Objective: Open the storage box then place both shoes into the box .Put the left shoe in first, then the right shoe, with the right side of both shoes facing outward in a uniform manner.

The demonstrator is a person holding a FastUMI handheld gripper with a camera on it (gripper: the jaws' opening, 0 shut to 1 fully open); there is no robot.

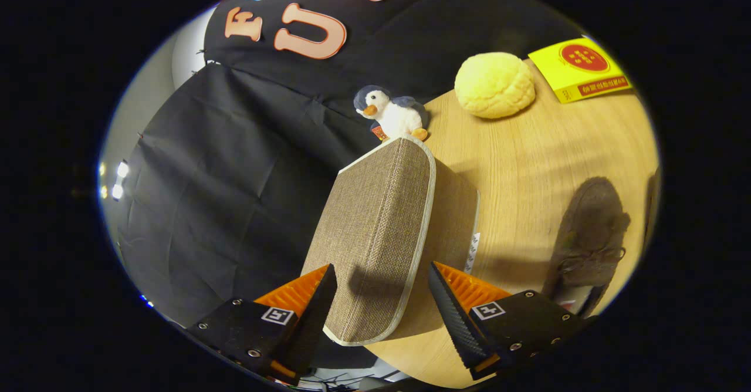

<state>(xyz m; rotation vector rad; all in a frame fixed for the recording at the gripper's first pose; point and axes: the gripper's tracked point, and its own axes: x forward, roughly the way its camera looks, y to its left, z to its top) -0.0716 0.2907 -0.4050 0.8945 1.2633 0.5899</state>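
One storage box (381, 233) | one brown shoe (589, 233) at 3 o'clock | one toy penguin (390, 113) | one yellow bun (494, 84) | one yellow packet (584, 68) at 1 o'clock | one gripper (381, 289), two fingers spread either side of the box.

Yellow packet (581, 69) at far right of worktop (528, 163): red round emblem and red strip with print, too small to read. White tag (473, 252) on storage box (381, 239) side: marks illegible. Square black-and-white markers on hand-held gripper (381, 304) fingers (455, 313): no letters.

Warm, sharp light; hard shadows on table (516, 163); edges bend.
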